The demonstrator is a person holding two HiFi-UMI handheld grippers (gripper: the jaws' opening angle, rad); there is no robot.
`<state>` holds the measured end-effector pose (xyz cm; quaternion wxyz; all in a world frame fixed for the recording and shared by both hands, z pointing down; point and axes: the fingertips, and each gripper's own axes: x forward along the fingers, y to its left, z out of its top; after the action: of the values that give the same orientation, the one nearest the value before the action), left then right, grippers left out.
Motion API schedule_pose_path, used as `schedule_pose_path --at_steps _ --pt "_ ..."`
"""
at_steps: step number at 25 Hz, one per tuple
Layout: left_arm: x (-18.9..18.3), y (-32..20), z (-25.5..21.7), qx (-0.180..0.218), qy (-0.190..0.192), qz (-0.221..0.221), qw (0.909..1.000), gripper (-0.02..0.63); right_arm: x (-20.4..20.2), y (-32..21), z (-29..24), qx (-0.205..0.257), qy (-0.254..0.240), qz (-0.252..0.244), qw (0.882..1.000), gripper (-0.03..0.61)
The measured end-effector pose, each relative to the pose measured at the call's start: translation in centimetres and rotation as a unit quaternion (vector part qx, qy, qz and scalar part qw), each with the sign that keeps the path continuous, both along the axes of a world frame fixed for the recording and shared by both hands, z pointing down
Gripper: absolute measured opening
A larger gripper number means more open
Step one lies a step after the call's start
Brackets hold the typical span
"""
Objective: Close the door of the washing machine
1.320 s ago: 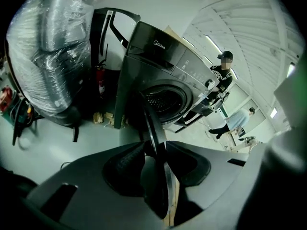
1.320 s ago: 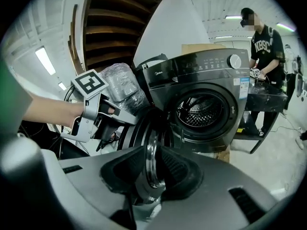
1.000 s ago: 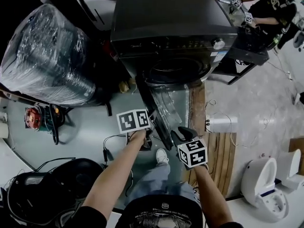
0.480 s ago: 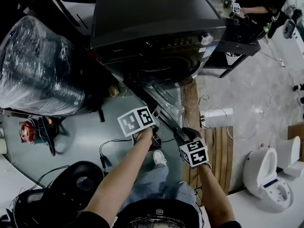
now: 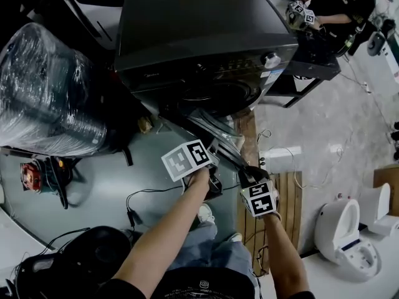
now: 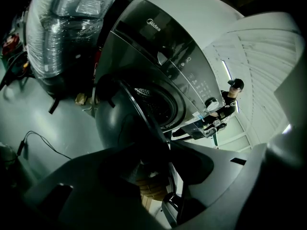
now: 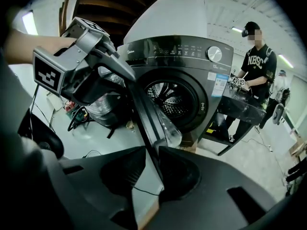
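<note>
Door (image 5: 218,139) nearer shut, forearms (image 5: 165,232) outstretched.

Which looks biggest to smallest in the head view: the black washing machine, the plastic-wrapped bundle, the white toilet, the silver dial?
1. black washing machine
2. shiny plastic-wrapped bundle, somewhat smaller
3. white toilet, though it sits lower, so its rank is less sure
4. round silver dial, by far the smallest

The door (image 5: 214,136) stands open before the washing machine (image 5: 199,33), wrapped bundle (image 5: 50,89) at its left
</note>
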<state>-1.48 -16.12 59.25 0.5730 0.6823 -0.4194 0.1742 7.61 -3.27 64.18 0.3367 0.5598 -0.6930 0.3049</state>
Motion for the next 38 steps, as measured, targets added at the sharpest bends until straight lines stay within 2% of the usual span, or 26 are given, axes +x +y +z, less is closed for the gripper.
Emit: schedule_pose_path --at_steps 6,19,26,33,38 --pt "1.4 -1.1 0.0 0.001 0.009 -0.026 0.9996 0.213 1.8 -1.8 0.2 -0.014 0.019 -0.022 0.999 0.092" --pt "3.7 -3.1 -0.2 -0.014 0.035 -0.055 0.9978 0.219 5.5 -5.5 0.8 -0.022 0.021 -0.072 0.997 0.11" --pt "5.4 -5.1 -0.4 -0.019 0.074 -0.057 0.9954 0.216 8.7 -9.2 0.9 -0.022 0.041 -0.091 0.995 0.123" --pt "6.9 -7.7 -0.5 -0.033 0.115 -0.08 0.9895 0.213 11.3 -13.6 0.9 -0.014 0.075 -0.112 0.991 0.135" --pt "7.6 -9.1 -0.6 -0.031 0.126 -0.106 0.9859 0.213 12.4 -16.0 0.9 -0.013 0.085 -0.13 0.988 0.14"
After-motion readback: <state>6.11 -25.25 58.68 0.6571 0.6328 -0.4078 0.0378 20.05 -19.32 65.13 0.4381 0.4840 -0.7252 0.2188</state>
